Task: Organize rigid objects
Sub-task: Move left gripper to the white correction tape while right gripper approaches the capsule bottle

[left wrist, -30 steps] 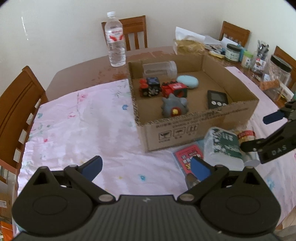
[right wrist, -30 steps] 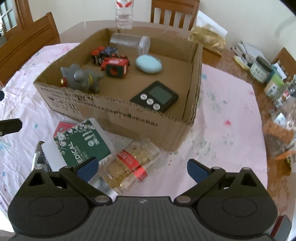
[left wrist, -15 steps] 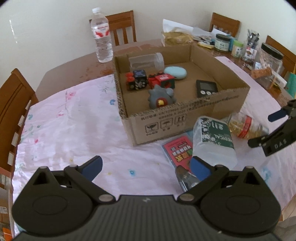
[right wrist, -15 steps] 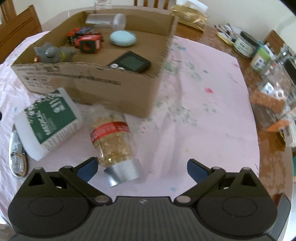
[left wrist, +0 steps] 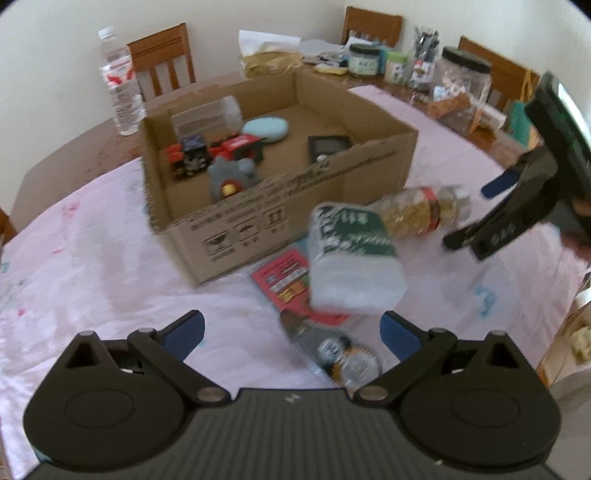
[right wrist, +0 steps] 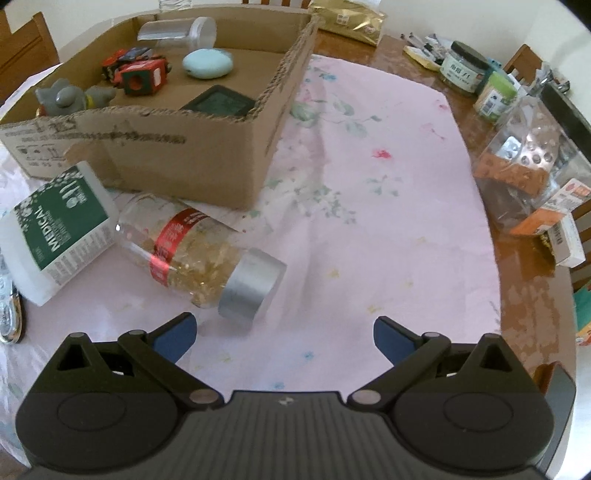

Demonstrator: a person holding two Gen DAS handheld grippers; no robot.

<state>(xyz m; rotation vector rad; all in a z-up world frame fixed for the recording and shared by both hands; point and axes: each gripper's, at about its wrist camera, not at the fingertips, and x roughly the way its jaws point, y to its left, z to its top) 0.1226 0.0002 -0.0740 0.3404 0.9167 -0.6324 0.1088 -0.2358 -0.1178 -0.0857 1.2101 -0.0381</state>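
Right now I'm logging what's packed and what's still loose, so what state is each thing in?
Cardboard box: open-topped, upright.
Jar with silver lid: on its side outside the box, lid on.
Green-label bottle: lying outside the box.
Timer: flat in the box.
Clear container: on its side in the box.
Left gripper: open, empty.
Right gripper: open, empty.

Left wrist view: sits above the left claw [left wrist: 291, 330], angled down over the worktop [left wrist: 92, 258], facing the cardboard box [left wrist: 280, 206] from its printed front, moderately near. Right wrist view: closer and lower, behind the right claw [right wrist: 282, 330], facing the box's [right wrist: 192, 158] right corner. Both share the box, the capsule bottle [left wrist: 424, 212] [right wrist: 199, 258] and the green-labelled pack [left wrist: 352, 258] [right wrist: 59, 232].
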